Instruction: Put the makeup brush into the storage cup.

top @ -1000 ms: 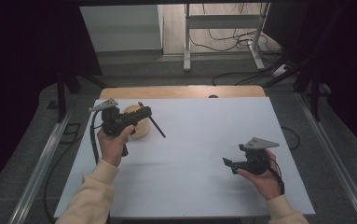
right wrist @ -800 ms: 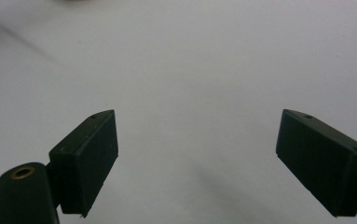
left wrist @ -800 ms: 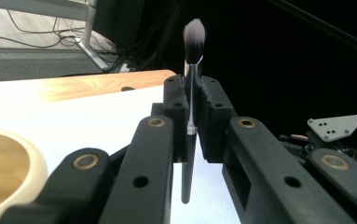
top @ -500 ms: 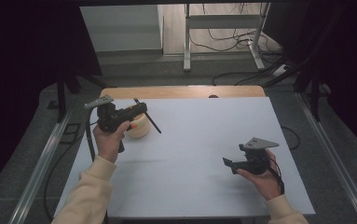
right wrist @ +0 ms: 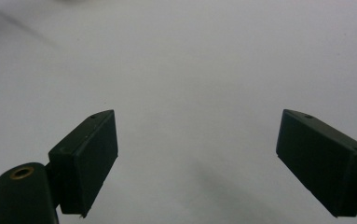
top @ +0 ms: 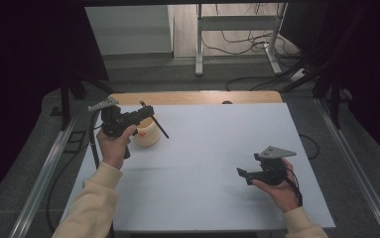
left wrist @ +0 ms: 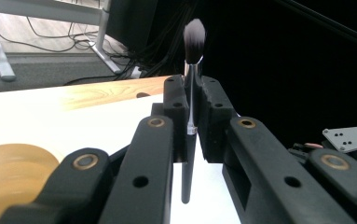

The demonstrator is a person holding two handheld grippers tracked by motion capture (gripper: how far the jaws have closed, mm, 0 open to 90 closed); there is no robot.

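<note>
Left gripper view showed the left gripper point(left wrist: 192, 121) with its jaws clamped on a makeup brush point(left wrist: 191, 98), bristles up, beside a wooden cup point(top: 146, 133). Over the worktop point(top: 217, 148), the right gripper point(right wrist: 197, 158) held its jaws wide apart.

Your makeup brush point(left wrist: 191, 88) stands upright between your jaws, dark bristles on top, silver ferrule, black handle hanging below. On the table's far left, it slants just above the tan wooden cup point(top: 146, 133).
</note>
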